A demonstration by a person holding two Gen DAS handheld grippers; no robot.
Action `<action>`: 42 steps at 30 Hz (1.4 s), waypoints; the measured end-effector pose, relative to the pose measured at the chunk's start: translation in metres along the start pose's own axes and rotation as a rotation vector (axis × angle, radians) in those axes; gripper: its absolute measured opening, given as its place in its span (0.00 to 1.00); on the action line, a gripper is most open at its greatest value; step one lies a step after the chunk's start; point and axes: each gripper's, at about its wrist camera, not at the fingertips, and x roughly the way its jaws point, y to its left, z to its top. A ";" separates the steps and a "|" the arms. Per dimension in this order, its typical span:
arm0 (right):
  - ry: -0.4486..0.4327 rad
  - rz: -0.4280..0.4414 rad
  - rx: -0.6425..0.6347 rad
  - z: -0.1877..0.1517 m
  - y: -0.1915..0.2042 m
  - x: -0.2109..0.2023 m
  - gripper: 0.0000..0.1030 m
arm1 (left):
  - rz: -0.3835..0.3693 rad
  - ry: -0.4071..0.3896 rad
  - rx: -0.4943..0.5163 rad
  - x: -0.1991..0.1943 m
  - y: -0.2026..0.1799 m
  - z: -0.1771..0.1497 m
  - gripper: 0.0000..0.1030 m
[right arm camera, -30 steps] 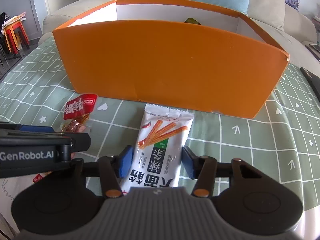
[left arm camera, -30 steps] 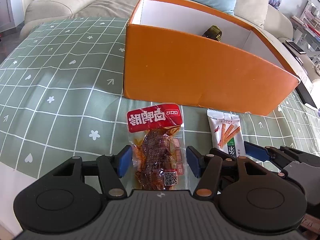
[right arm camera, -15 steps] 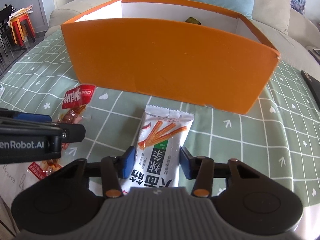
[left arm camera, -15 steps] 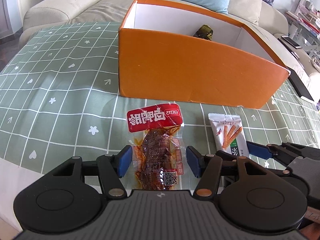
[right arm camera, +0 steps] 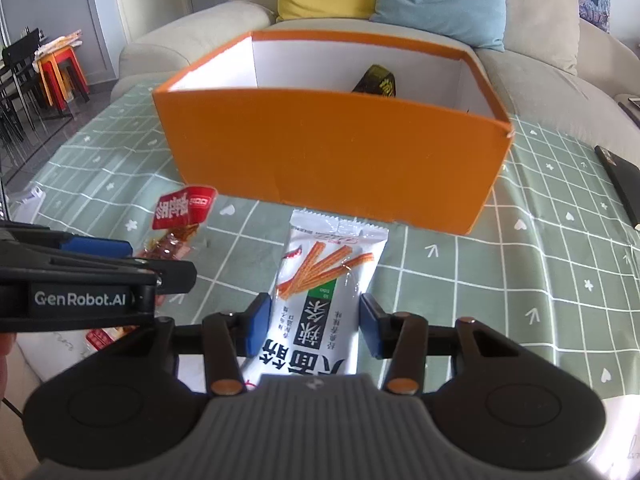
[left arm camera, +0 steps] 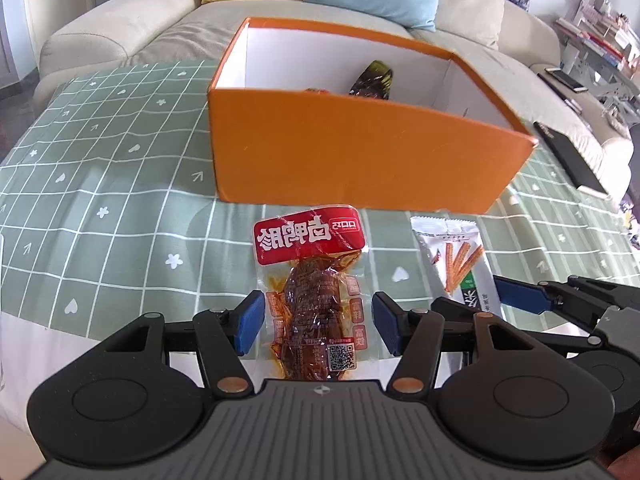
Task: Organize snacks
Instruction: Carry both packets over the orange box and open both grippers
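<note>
A clear packet with a red label [left arm camera: 310,236], dark meat inside, hangs between the blue pads of my left gripper [left arm camera: 318,328], which is shut on its lower half. In the right wrist view, a white packet printed with orange sticks [right arm camera: 332,256] is pinched by my right gripper [right arm camera: 316,330], which is shut on it. Both packets are off the green checked cloth [left arm camera: 120,216], just in front of the orange box [left arm camera: 360,152]. A dark green snack packet [left arm camera: 374,80] leans inside the box's white interior.
A beige sofa [left arm camera: 120,32] with yellow and blue cushions stands behind the table. A flat black object [left arm camera: 572,160] lies on the cloth to the right of the box. Orange stools [right arm camera: 60,68] stand far left.
Both grippers have risen with their packets, so more of the box's inside shows over its front wall. The right jaws narrowed slightly on the white packet.
</note>
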 end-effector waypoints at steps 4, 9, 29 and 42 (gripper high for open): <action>-0.036 0.005 0.001 0.003 -0.005 -0.018 0.44 | 0.009 -0.034 0.012 -0.013 -0.008 0.006 0.65; -0.086 0.005 0.020 0.013 -0.015 -0.040 0.44 | 0.036 -0.059 0.032 -0.023 -0.015 0.018 0.65; -0.286 -0.001 -0.093 0.120 -0.052 -0.075 0.44 | 0.035 -0.237 0.136 -0.047 -0.048 0.126 0.65; -0.196 -0.016 -0.116 0.184 -0.071 -0.001 0.44 | 0.072 -0.198 0.135 0.016 -0.041 0.175 0.65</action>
